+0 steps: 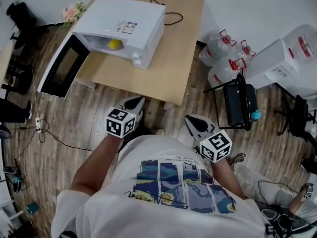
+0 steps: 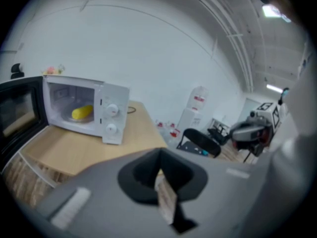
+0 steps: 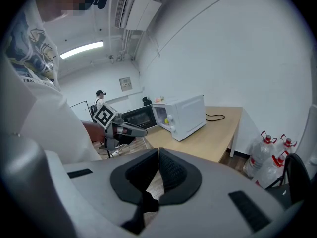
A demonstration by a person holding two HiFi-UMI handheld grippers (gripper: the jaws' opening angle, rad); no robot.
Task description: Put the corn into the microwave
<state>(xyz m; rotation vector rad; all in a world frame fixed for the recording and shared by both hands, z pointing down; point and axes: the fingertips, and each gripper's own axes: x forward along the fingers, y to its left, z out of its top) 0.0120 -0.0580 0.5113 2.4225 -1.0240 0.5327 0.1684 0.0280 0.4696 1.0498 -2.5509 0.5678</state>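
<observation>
There is one corn (image 1: pixel 114 44), one microwave (image 1: pixel 124 26), one desk (image 1: pixel 168 58) and two tools. Beside the desk stand three water jugs (image 1: pixel 223 73) and one black chair (image 1: pixel 237 103).

The left tool (image 1: pixel 134 102) has its jaws pressed together with nothing between them. The right tool (image 1: pixel 193 121) is the same, its pads meeting and empty. Both hang over the wooden floor (image 1: pixel 74 128), close to the person's chest. They are short of the desk's near edge and well apart from the microwave.

The microwave sits at the desk's left end, close to the near edge. Its door (image 1: pixel 62 66) is swung wide open and juts past the desk's edge over the floor. Right of the microwave the desk top is bare up to its far corner, apart from a black cable (image 1: pixel 171 16) behind the microwave. The jugs and chair crowd the floor off the desk's right side.

The corn is already inside the microwave. It is a short yellow cob lying on its side on the cavity floor, seen through the open front.
</observation>
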